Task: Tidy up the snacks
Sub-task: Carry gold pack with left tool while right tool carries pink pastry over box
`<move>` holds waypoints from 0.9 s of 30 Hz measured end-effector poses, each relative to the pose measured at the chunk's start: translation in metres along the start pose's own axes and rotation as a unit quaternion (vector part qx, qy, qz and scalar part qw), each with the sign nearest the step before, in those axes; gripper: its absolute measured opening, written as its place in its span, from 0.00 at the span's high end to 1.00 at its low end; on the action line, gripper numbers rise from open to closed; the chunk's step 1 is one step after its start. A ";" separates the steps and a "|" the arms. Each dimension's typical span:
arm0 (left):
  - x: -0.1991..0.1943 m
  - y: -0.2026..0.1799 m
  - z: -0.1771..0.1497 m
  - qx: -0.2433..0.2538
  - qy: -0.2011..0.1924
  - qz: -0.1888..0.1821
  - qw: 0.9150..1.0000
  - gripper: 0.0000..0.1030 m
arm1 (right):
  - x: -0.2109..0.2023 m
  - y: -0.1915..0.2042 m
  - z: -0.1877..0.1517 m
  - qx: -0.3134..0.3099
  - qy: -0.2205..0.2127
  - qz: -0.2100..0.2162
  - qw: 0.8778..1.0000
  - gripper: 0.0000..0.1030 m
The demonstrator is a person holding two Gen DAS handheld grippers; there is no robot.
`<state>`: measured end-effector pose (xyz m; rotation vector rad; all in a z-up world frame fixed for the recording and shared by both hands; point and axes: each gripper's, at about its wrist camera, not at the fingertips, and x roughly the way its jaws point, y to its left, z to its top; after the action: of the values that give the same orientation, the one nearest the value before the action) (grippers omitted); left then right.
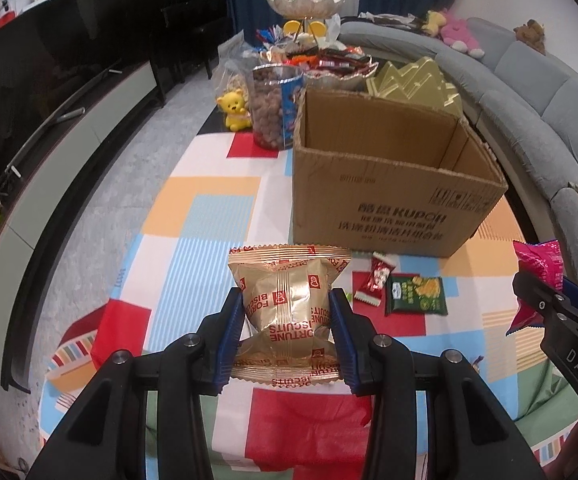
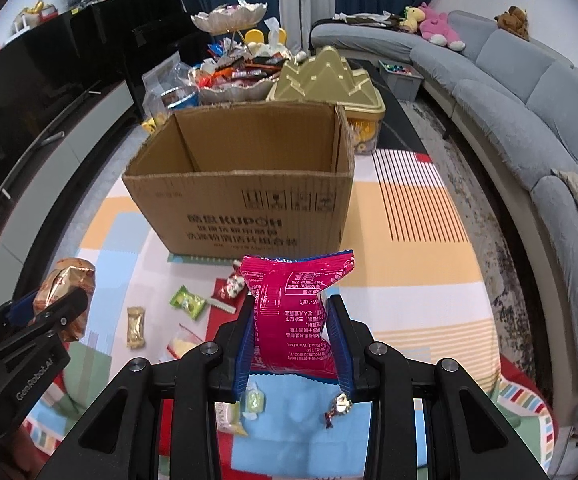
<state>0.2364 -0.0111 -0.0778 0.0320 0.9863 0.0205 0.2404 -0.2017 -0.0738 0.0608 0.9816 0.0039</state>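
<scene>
Both tongs are clamped on snacks above the bench: the left tongs [image 1: 287, 320] squeeze a gold biscuit packet [image 1: 287, 300] at its waist, the right tongs [image 2: 291, 334] pinch a pink snack bag [image 2: 295, 308] likewise. Each pack looks light, puffy and crinkly, likely slippery, so a mid-body hold seems wise. Small wrapped sweets [image 2: 187, 302] lie on the patchwork cloth [image 2: 429, 216] beneath. Beyond stands the open cardboard box [image 2: 241, 204].

Box [image 2: 245, 204]: on the table [image 2: 409, 216]
Loose snacks [image 2: 187, 304]: before the box
Tiered tray [image 2: 229, 20]: behind the box
Sofa [image 2: 529, 120]: right of the box
</scene>
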 end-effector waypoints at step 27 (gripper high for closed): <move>-0.019 -0.029 0.082 0.030 -0.059 -0.020 0.998 0.59 | -0.022 0.001 0.067 -0.002 -0.053 0.014 0.999 0.65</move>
<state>0.2943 -0.0417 -0.0177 0.0682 0.8684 -0.0475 0.2836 -0.2050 -0.0182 0.0697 0.8751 0.0280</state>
